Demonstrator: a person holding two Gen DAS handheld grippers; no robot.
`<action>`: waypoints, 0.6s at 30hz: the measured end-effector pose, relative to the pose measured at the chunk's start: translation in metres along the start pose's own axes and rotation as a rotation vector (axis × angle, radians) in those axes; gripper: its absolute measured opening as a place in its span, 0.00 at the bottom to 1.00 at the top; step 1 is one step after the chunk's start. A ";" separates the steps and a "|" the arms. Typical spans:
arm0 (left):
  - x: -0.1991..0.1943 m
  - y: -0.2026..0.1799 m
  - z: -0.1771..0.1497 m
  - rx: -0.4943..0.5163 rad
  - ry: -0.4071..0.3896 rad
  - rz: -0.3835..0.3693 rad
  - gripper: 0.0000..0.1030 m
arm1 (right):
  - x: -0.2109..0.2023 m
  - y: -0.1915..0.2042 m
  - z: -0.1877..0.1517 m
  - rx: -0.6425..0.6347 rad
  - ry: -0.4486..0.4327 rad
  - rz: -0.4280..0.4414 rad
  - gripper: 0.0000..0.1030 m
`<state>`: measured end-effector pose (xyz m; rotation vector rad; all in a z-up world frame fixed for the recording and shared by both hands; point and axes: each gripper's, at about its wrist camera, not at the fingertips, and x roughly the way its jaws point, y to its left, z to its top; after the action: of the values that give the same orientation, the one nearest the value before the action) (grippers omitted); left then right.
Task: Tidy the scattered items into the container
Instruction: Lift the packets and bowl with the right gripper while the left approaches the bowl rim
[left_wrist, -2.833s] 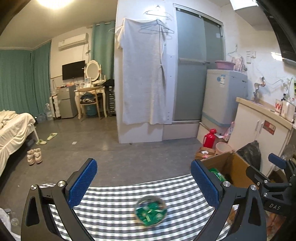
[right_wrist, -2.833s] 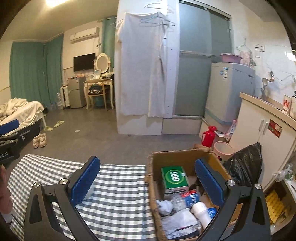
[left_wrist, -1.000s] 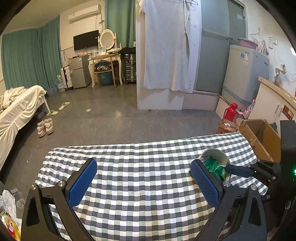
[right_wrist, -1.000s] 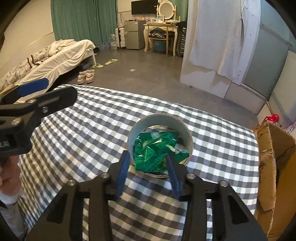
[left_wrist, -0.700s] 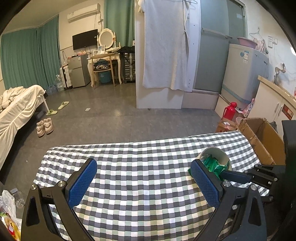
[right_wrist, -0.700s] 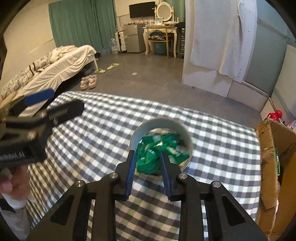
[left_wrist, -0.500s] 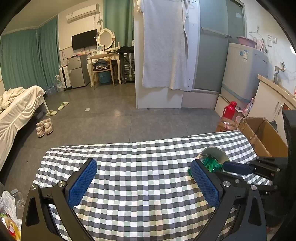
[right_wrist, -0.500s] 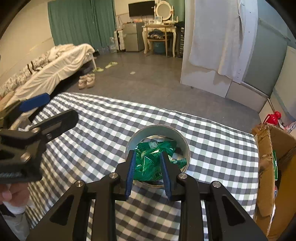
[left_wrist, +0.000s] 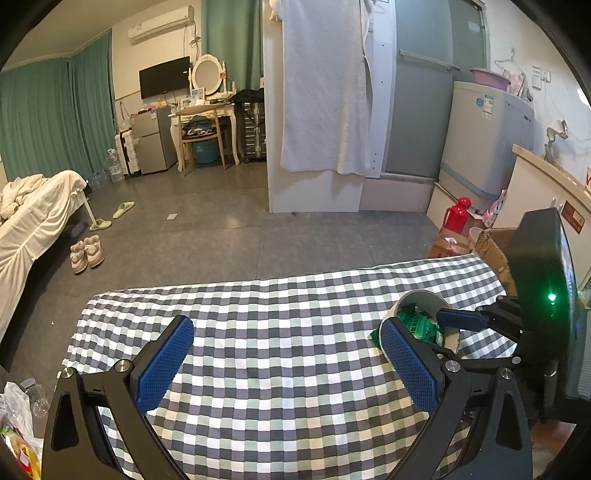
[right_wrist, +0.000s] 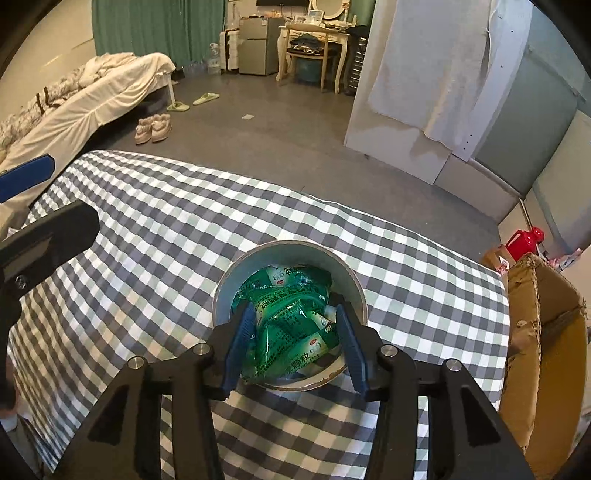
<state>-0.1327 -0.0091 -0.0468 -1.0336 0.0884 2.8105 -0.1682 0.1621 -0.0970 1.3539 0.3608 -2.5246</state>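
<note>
Sachets (right_wrist: 291, 325) lie in a round tub (right_wrist: 347, 280) on the checked cloth (right_wrist: 166, 236). Cardboard box (right_wrist: 524, 332) stands at the cloth's right edge.

Dim, sharp, fisheye-warped edges

The left gripper (left_wrist: 284, 354) hangs wide open above a checked tablecloth (left_wrist: 280, 314). At right, the right gripper (left_wrist: 439, 325) reaches into a round tub (left_wrist: 421, 299) of green sachets (left_wrist: 417, 325).
</note>
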 end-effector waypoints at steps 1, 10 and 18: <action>0.001 0.000 0.000 0.001 0.001 -0.001 1.00 | 0.000 0.002 0.000 -0.007 0.002 -0.005 0.44; 0.003 0.003 0.000 -0.019 0.012 -0.015 1.00 | -0.018 -0.005 -0.012 0.043 -0.065 0.079 0.25; -0.004 0.001 0.003 -0.027 0.005 -0.033 1.00 | -0.063 0.001 -0.019 0.029 -0.147 0.056 0.25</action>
<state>-0.1321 -0.0103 -0.0419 -1.0384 0.0335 2.7867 -0.1198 0.1744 -0.0540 1.1628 0.2540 -2.5730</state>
